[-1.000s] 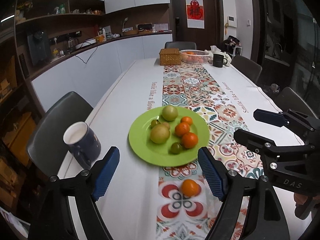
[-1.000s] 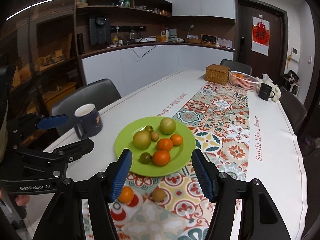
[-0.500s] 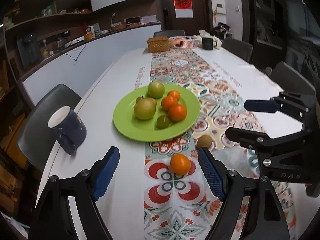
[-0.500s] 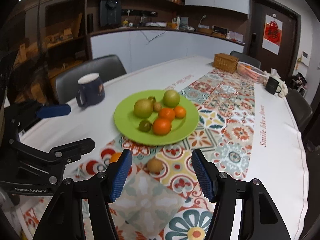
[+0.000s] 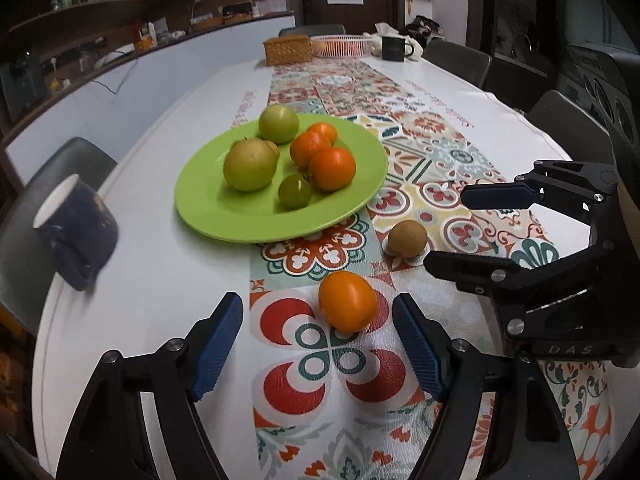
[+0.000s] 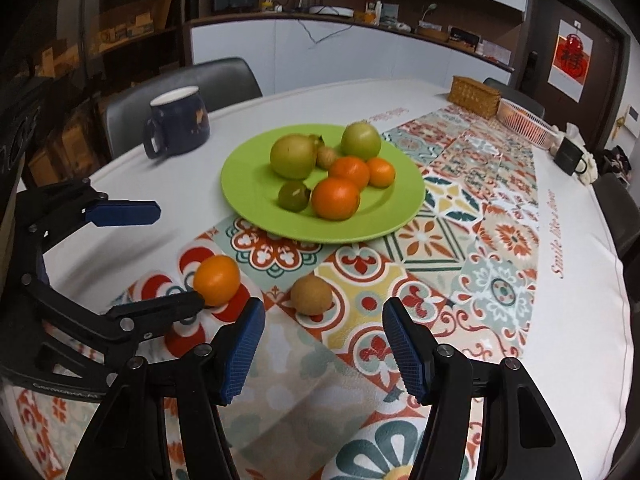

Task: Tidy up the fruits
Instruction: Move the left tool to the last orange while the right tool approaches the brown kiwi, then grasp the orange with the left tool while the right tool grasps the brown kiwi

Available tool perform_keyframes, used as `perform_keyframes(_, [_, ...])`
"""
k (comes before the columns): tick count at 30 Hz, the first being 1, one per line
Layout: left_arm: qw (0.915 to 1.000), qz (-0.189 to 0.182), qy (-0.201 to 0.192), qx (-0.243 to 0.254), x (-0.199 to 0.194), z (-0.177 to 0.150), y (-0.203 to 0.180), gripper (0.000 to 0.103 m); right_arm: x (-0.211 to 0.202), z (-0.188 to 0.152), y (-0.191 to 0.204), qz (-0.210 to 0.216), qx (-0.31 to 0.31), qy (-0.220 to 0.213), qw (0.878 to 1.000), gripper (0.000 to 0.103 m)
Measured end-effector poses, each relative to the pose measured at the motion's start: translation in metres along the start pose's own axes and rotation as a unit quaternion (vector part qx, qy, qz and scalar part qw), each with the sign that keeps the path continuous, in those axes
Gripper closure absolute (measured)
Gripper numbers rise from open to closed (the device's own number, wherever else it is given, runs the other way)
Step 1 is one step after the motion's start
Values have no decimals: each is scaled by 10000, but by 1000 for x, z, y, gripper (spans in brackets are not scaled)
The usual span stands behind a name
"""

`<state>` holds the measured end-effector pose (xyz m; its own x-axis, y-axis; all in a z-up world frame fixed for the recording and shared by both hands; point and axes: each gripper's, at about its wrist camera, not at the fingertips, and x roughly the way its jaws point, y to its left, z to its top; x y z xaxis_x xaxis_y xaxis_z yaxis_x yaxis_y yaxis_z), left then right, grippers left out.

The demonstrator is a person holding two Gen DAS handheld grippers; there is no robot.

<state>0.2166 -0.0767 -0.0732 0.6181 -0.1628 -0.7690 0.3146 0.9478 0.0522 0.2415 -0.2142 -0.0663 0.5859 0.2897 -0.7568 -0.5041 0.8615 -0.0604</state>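
A green plate (image 5: 224,216) (image 6: 248,200) on the patterned runner holds several green and orange fruits. A loose orange (image 5: 347,301) (image 6: 216,280) lies on the runner just in front of my open left gripper (image 5: 318,354), between its blue pads. A loose brown fruit (image 5: 407,238) (image 6: 311,295) lies right of it, just ahead of my open right gripper (image 6: 323,354). Each gripper also shows in the other view: the right (image 5: 468,232) and the left (image 6: 176,258). Both are empty.
A dark blue mug (image 5: 76,236) (image 6: 178,122) stands left of the plate near the table edge. At the far end are a wicker box (image 5: 287,50), a pink basket (image 5: 340,45) and a dark cup (image 5: 393,48). Grey chairs surround the table.
Both grippers have dropped and moved forward toward the table. The loose orange and brown fruit now sit close in front of the fingers. Both jaws stay open.
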Motion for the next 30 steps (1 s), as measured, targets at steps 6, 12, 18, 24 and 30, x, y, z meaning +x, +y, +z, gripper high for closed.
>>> perform_keyframes(6, [9995,-266,189,-38,15,1,2,40,17,0,-1,52,16,134,9999,46])
perform_keyframes(12, [9987,-416,282,-129,25,4,4,53,28,2,-1,127,90,182,9997,53])
perform_keyframes(18, [9973,-633,333,-187,27,3,2,68,36,4,0,218,180,255,9993,61])
perform_keyframes(24, [9974,-550,341,-309,23,2,7,69,39,5,2,220,224,288,9991,73])
perform_keyframes(30, [9978,-473,259,-390,10,2,11,69,28,6,4,213,375,176,9989,73])
